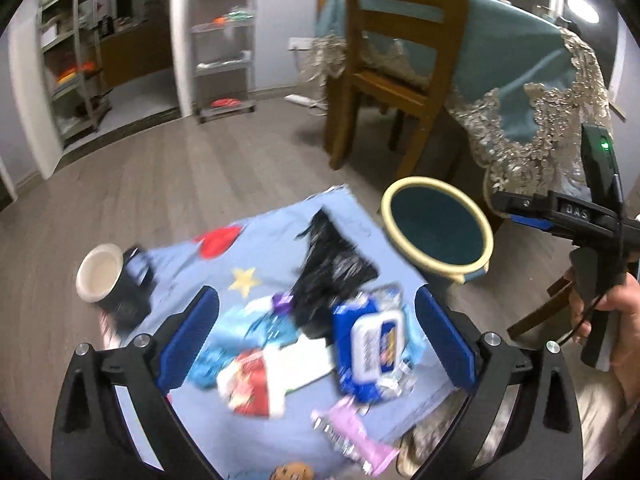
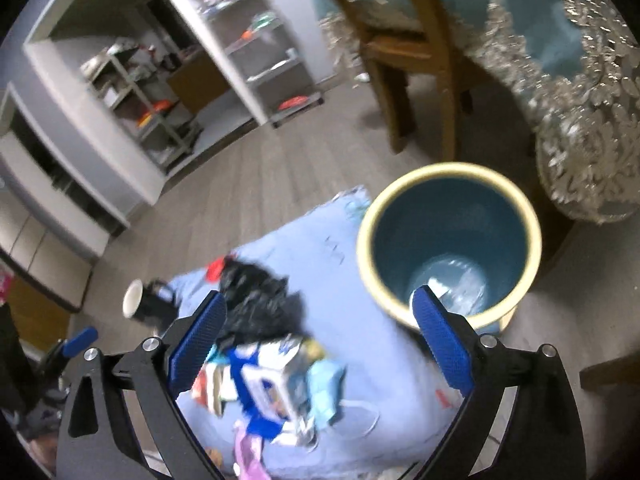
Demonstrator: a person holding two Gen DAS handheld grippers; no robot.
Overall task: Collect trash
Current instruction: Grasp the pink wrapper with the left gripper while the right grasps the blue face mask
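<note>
Both grippers stood wide, nothing between the pads. Left gripper (image 1: 316, 336) hung over the litter heap; right gripper (image 2: 320, 344) hung over the heap's edge, its right pad overlapping the bin's rim in view.

Trash lay bunched on a pale blue cloth (image 1: 276, 224) spread on the floor, likely to keep the litter in one place: blue wipes pack (image 1: 370, 346) at centre, black plastic bag (image 1: 332, 256) at 12 o'clock of it, pink wrapper (image 1: 352, 436) at 6, red-and-white packet (image 1: 250, 386) at 8. Paper cup (image 1: 102, 276) lay tipped at the cloth's 9 o'clock edge.

Bin (image 2: 450, 240) stood upright at the cloth's 2 o'clock corner, close for short drops; something clear lay in its bottom.
</note>
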